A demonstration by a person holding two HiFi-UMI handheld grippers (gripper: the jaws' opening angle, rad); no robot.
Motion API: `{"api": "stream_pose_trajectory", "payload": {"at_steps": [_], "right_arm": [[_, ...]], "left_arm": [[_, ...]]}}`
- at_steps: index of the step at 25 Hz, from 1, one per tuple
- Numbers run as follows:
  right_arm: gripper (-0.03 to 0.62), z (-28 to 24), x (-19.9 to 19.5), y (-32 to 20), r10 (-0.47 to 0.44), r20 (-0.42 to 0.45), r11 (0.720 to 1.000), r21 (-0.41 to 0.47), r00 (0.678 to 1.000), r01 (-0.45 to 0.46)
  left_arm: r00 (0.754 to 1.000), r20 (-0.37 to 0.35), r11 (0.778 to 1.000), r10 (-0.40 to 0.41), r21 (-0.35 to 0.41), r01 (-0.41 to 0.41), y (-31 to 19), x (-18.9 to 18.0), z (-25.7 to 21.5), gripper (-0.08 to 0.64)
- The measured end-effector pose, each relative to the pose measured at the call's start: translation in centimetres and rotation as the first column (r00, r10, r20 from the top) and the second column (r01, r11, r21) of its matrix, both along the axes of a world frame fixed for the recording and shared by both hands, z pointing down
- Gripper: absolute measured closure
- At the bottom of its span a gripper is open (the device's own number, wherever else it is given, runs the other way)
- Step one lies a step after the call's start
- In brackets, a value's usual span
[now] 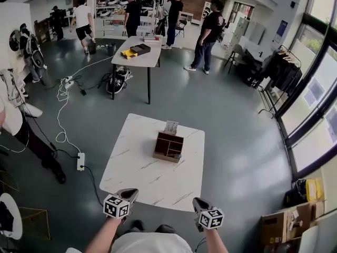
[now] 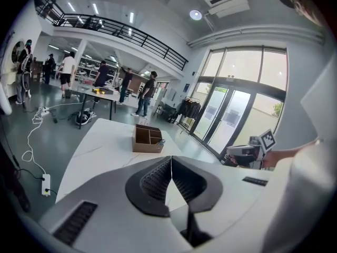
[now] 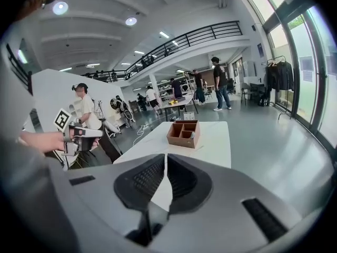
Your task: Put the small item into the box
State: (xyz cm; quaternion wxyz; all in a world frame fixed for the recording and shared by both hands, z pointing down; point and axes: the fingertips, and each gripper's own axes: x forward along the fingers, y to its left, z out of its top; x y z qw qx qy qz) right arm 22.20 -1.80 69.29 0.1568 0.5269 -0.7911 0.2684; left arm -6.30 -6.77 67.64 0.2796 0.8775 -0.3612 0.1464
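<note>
A brown wooden box [image 1: 168, 146] with open compartments stands on the white marble table [image 1: 142, 167], towards its far right. A small grey item [image 1: 178, 156] shows in the box's near right compartment; I cannot make out what it is. A small card [image 1: 171, 127] stands just behind the box. My left gripper [image 1: 129, 195] and right gripper [image 1: 198, 202] hover at the table's near edge, well short of the box. Both are shut with nothing between the jaws. The box [image 2: 147, 139] lies ahead in the left gripper view, and the box [image 3: 183, 134] likewise in the right gripper view.
A second table [image 1: 138, 57] with yellow and black boxes stands farther back, with several people around it. Cables and a power strip [image 1: 80, 161] lie on the floor to the left. A clothes rack [image 1: 281, 73] and a cardboard box [image 1: 287, 223] are at the right.
</note>
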Motion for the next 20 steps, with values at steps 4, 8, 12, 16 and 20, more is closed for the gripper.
{"api": "stream_pose_trajectory", "payload": {"at_steps": [4, 8, 12, 16, 20], "right_arm": [[0.557, -1.3, 0.7, -0.6, -0.014, 0.018, 0.999, 0.029, 1.000, 0.013], [0.558, -3.2, 1.6, -0.9, -0.047, 0.000, 0.996, 0.073, 0.999, 0.047], [0.566, -3.9, 3.5, -0.8, -0.059, -0.018, 0.994, 0.091, 0.998, 0.061], [0.566, -4.3, 5.1, -0.4, -0.060, -0.019, 0.993, 0.099, 0.998, 0.061], [0.566, -4.2, 5.4, -0.6, -0.056, -0.013, 0.993, 0.101, 0.998, 0.057]], "left_arm": [[1.000, 0.012, 1.000, 0.016, 0.027, -0.016, 0.8, 1.5, -1.0, 0.545], [1.000, 0.010, 0.999, -0.027, 0.033, 0.027, 1.3, 2.4, -1.3, 0.545], [0.999, 0.033, 0.999, -0.042, 0.029, 0.041, 1.9, 3.6, -0.8, 0.545], [0.998, 0.040, 0.998, -0.057, 0.038, 0.055, 2.4, 4.2, -1.3, 0.545], [0.996, 0.047, 0.997, -0.072, 0.038, 0.070, 2.5, 3.8, -1.3, 0.545]]}}
